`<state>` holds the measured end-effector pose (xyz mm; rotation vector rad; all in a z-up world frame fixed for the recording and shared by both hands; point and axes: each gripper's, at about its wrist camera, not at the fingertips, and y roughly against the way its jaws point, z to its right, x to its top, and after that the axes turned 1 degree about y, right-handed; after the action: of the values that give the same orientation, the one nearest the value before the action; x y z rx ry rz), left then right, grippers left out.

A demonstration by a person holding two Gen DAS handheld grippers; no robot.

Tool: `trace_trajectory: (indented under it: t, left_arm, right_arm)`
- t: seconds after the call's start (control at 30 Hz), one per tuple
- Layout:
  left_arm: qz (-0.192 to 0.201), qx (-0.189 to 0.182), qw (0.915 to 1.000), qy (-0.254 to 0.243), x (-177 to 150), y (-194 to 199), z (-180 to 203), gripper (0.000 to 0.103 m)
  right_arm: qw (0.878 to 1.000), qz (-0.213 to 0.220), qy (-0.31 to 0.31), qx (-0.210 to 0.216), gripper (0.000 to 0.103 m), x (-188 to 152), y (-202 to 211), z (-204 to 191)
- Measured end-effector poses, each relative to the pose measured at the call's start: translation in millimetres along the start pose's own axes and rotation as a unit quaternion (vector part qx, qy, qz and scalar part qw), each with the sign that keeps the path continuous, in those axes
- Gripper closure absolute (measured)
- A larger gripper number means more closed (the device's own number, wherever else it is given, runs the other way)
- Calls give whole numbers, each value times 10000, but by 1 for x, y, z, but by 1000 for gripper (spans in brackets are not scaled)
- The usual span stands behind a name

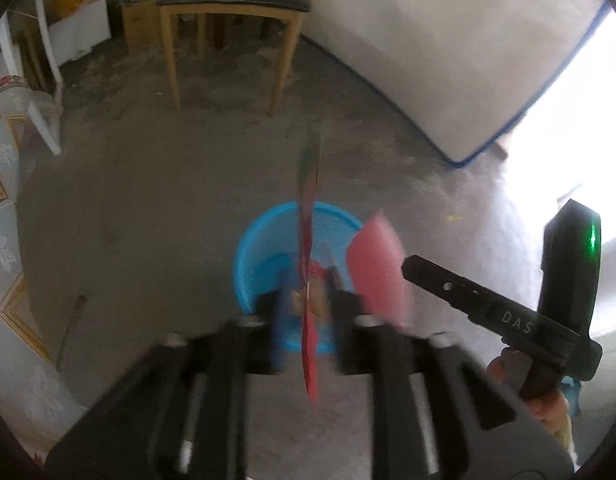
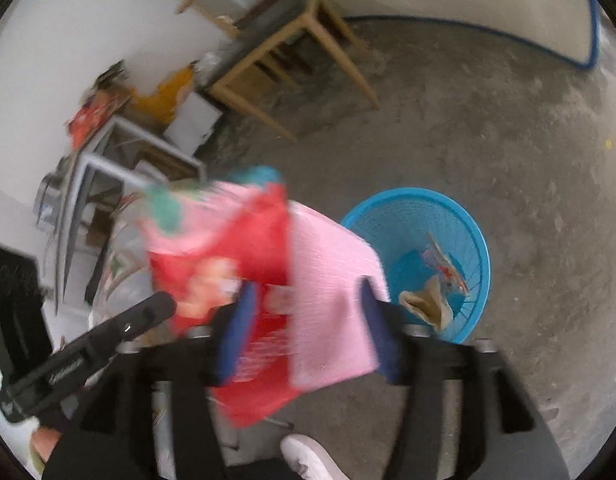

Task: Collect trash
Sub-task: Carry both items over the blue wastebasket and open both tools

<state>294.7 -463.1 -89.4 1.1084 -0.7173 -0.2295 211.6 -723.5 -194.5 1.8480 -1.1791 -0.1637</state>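
Note:
A blue mesh basket (image 1: 259,240) (image 2: 472,240) stands on the concrete floor below both grippers. Crumpled tan paper (image 2: 428,304) and a small wrapper (image 2: 444,264) lie in it. My left gripper (image 1: 305,300) is over the basket with its blue pads apart. A red snack wrapper (image 1: 310,344) hangs edge-on in the gap, and neither pad presses on it. My right gripper (image 2: 308,328) is just left of the basket, jaws wide. A pink sheet (image 2: 332,280) (image 1: 380,268) sits loose between its pads. The red wrapper (image 2: 223,256) is blurred in front of it.
A wooden chair (image 1: 235,0) stands behind the basket and a white mattress with blue edging (image 1: 448,60) leans at the right. A white plastic chair (image 1: 47,80) and patterned cloth (image 1: 3,240) line the left. A stick (image 1: 69,332) lies on the floor. A person's white shoe (image 2: 308,460) is below.

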Motion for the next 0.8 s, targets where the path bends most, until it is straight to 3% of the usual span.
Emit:
trace_trajectory:
  t: [0.2,0.37,0.43,0.67,0.8]
  left_arm:
    - [192,28,9998,81,-3,16,-23,70]
    - [451,75,9989,-100,-9,56,-26,69]
    - [555,42,9983,-157,-13,80,-25,65]
    - [953,-473,9942,-136,-60,170,-29,51]
    - [1323,-667,9889,-58,-108,224,-38,40]
  right_arm:
    - [9995,-120,-275,-126,39,-17,-21,26]
    - [9996,-141,-172,-182,39,-35,-10,28]
    - [9996,-123,-70,-234,39,-39,-2,24]
    - [9959,-26,808,-398,39,-65,49,-18]
    - [9879,78,1499,-379,29,-92,85,-58]
